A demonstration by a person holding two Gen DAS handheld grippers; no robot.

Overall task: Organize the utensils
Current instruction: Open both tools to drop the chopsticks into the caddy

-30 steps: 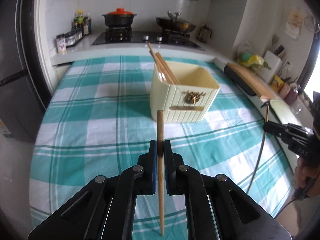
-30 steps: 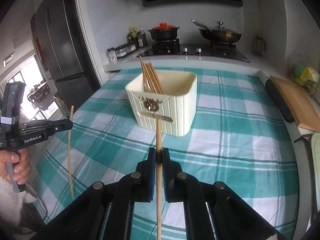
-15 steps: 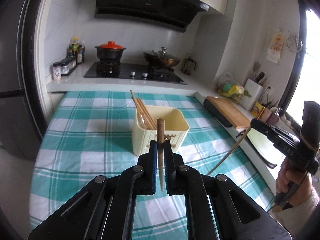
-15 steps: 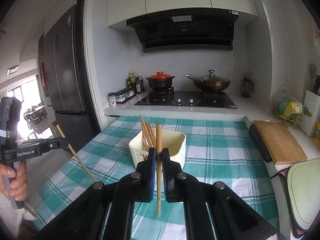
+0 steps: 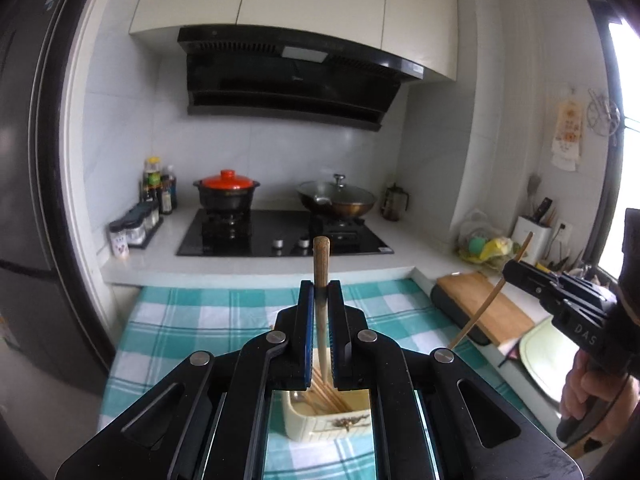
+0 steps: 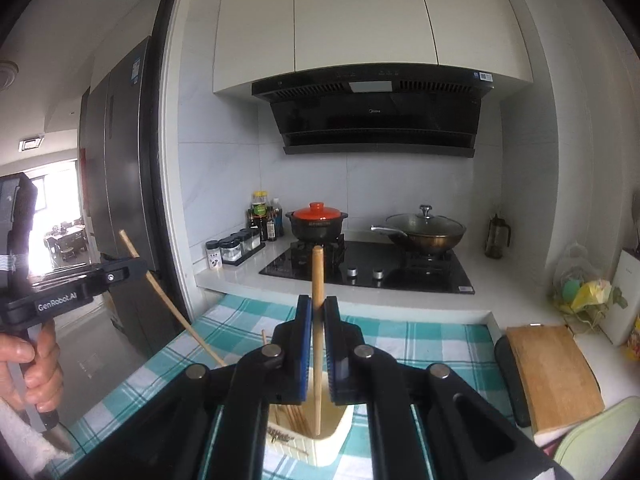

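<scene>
My left gripper [image 5: 320, 292] is shut on a wooden chopstick [image 5: 321, 264] that stands upright, its lower end over the cream utensil holder [image 5: 320, 426]. My right gripper [image 6: 318, 308] is shut on another wooden chopstick [image 6: 317, 280], its lower end inside the same holder [image 6: 324, 442]. The holder has several chopsticks in it and sits low behind the fingers in both views. The right gripper shows at the right of the left wrist view [image 5: 508, 270], and the left gripper at the left of the right wrist view [image 6: 138, 266]; both carry slanted chopsticks.
The holder stands on a teal checked tablecloth [image 5: 192, 320]. Behind are a black stove [image 5: 280, 232] with a red-lidded pot [image 5: 226, 192] and a wok [image 5: 336, 200], spice jars [image 5: 132, 230], a wooden cutting board [image 6: 552, 376], and a dark fridge [image 6: 120, 200].
Both grippers have risen and tilted up, so the holder has dropped to the bottom of each view. The chopstick ends now hang over or inside the holder.
</scene>
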